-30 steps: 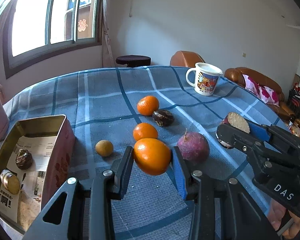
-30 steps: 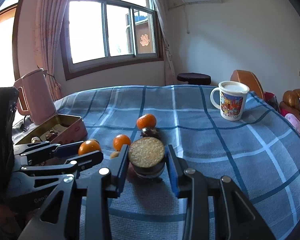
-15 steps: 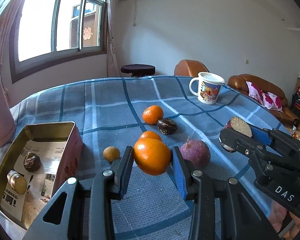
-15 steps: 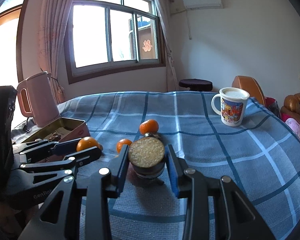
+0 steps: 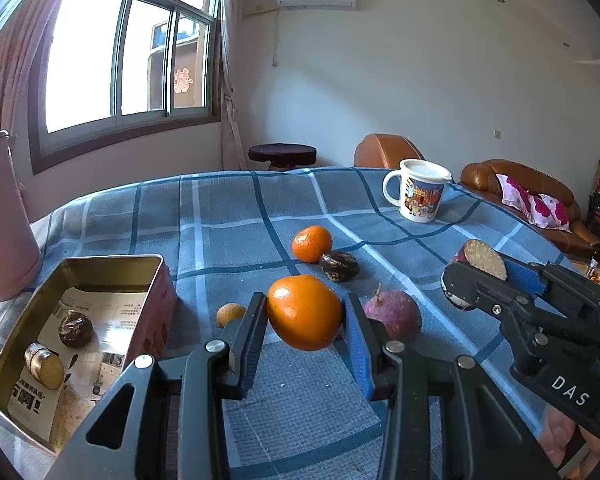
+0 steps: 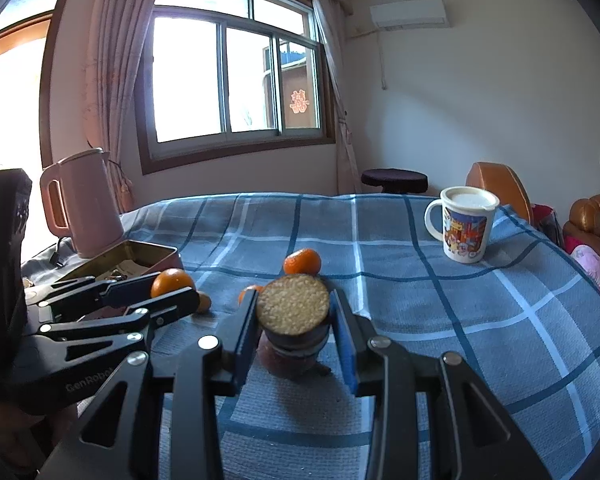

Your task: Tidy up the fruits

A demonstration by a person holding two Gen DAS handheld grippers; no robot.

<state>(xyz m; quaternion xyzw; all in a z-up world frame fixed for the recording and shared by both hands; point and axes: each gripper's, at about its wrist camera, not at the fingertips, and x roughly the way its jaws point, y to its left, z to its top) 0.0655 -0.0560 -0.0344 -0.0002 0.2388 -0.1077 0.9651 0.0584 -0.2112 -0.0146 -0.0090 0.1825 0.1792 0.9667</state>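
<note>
Fruit is mostly unsorted: two pieces lie in the tin point(image 5: 100, 268), left tongs point(image 5: 304, 316) clamp an orange point(image 5: 304, 312), right tongs point(image 6: 294, 312) clamp a cut fruit point(image 6: 292, 304), four wait right of it.

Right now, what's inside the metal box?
The metal box holds printed paper lining the bottom, one dark wrinkly fruit and a cut fruit piece with a tan face. Its near corner is hidden behind the left gripper.
</note>
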